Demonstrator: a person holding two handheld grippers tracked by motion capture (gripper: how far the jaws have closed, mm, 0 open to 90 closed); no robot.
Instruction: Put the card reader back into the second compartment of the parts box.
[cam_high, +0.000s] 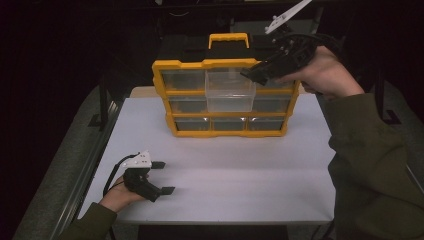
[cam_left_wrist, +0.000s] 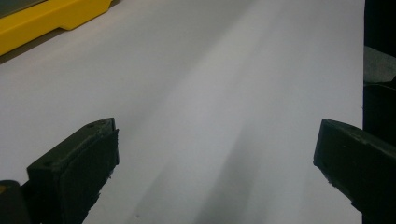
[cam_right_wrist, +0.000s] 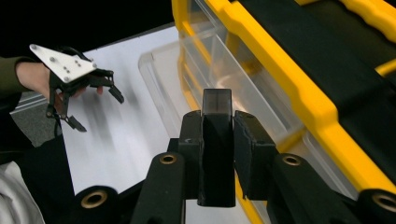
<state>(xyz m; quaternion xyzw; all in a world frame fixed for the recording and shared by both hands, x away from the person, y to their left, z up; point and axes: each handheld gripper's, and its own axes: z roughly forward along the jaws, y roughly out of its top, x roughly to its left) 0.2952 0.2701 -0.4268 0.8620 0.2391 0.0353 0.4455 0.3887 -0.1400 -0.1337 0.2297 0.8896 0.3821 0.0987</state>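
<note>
A yellow organizer (cam_high: 181, 64) with clear drawers stands upright at the back of the white table (cam_high: 225, 190). Its top middle drawer (cam_high: 230, 91) is pulled out toward me. My right gripper (cam_high: 252, 74) hovers at the organizer's upper right, beside that drawer. In the right gripper view its jaws are shut on a small black block (cam_right_wrist: 217, 140), above the open drawer (cam_right_wrist: 187, 65). My left gripper (cam_high: 164, 177) rests low at the table's front left, jaws wide apart with nothing between them; bare table lies past its fingers (cam_left_wrist: 74, 163).
The organizer has a black top (cam_right_wrist: 317, 51) and a yellow handle (cam_high: 228, 39). Its lower corner (cam_left_wrist: 46, 21) lies far from the left gripper (cam_right_wrist: 99, 112). White table stretches between the organizer and my hands. Dark surroundings lie beyond the table edges.
</note>
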